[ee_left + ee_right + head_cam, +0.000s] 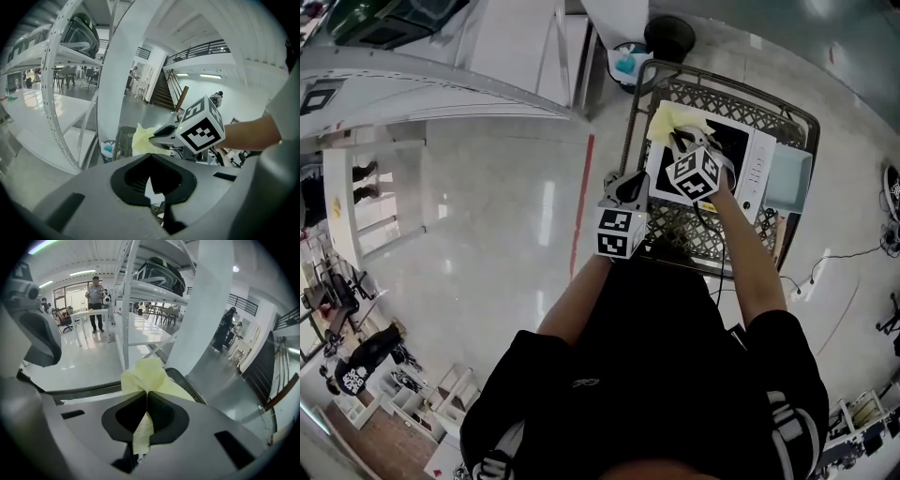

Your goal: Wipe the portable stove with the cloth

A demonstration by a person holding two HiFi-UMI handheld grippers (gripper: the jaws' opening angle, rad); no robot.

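The person stands over a wire table (pixel 694 232) with the portable stove (pixel 752 161) lying flat on it. The right gripper (pixel 680 139) is clenched on the yellow cloth (pixel 666 120), and a strip of it is pinched between the jaws in the right gripper view (pixel 143 427). The cloth sits bunched over the stove's far left corner. The left gripper (pixel 630 186) hangs just off the stove's left edge, jaws pressed together with nothing between them. A pale blue tray (pixel 789 178) lies beside the stove's right side
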